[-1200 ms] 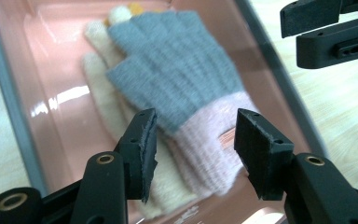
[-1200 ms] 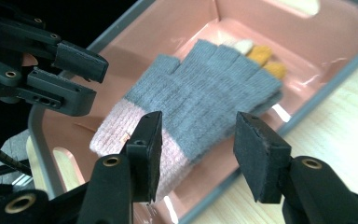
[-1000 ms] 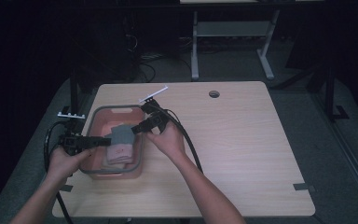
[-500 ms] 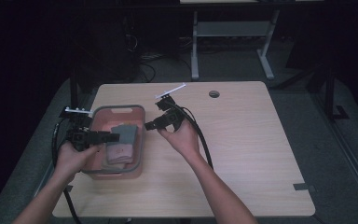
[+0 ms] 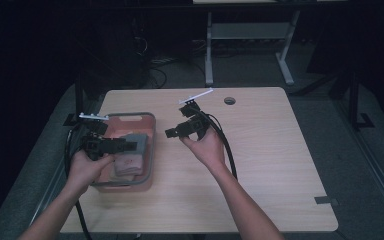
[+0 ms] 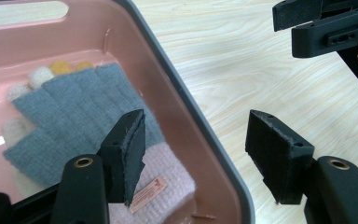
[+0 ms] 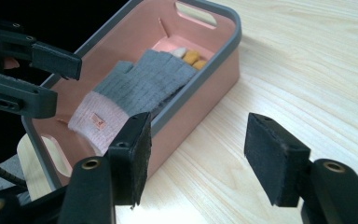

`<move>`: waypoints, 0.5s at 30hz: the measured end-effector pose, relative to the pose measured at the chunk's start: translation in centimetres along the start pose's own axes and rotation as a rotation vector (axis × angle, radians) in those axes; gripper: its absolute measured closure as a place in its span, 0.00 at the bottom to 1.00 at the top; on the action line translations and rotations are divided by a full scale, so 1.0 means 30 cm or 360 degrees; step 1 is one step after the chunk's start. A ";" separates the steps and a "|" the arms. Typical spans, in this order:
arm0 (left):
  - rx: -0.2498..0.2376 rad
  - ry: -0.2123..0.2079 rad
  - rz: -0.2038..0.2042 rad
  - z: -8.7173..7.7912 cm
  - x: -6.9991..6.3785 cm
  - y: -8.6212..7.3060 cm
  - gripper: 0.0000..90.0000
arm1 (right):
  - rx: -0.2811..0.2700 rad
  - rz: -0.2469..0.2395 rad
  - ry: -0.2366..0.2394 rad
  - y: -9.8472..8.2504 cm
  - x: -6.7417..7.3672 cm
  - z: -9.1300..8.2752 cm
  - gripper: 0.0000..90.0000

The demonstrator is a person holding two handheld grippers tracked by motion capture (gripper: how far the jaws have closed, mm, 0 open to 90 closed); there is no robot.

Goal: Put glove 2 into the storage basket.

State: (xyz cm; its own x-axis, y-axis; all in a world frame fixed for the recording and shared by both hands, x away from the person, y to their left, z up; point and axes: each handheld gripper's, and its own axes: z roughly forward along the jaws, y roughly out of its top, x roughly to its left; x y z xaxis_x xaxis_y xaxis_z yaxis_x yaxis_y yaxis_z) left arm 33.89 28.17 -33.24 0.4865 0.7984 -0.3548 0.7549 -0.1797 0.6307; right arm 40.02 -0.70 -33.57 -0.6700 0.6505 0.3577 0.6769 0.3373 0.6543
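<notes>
Your left gripper (image 5: 139,144) and right gripper (image 5: 169,133): jaws just been opening, wide apart, nothing between foam pads; ribbed grey knit glove (image 7: 142,86) with pale pink cuff lies flat inside glossy pink grey-rimmed bin (image 7: 219,56) on woodgrain table (image 5: 260,150)

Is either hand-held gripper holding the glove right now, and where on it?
Neither. The left hand-held gripper and right hand-held gripper, jaws just opening, are empty; the glove lies in the bin.
</notes>
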 end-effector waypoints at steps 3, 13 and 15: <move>-0.0003 -0.0005 0.0013 0.007 -0.012 0.005 0.40 | -0.0017 0.0018 0.0000 -0.010 -0.014 -0.016 0.45; 0.0000 -0.0019 0.0057 0.049 -0.060 0.026 0.34 | -0.0039 0.0070 -0.0024 -0.057 -0.072 -0.074 0.42; 0.0000 -0.0018 0.0064 0.061 -0.073 0.030 0.33 | -0.0035 0.0088 -0.0031 -0.067 -0.082 -0.086 0.42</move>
State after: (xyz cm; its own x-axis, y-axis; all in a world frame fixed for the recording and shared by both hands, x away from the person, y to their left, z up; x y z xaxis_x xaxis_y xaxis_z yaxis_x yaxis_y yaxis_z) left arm 34.30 25.21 -33.16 0.5212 0.7840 -0.3371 0.7348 -0.2114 0.6445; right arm 39.52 -4.74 -34.06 -0.6254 0.6810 0.3811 0.7059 0.2856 0.6481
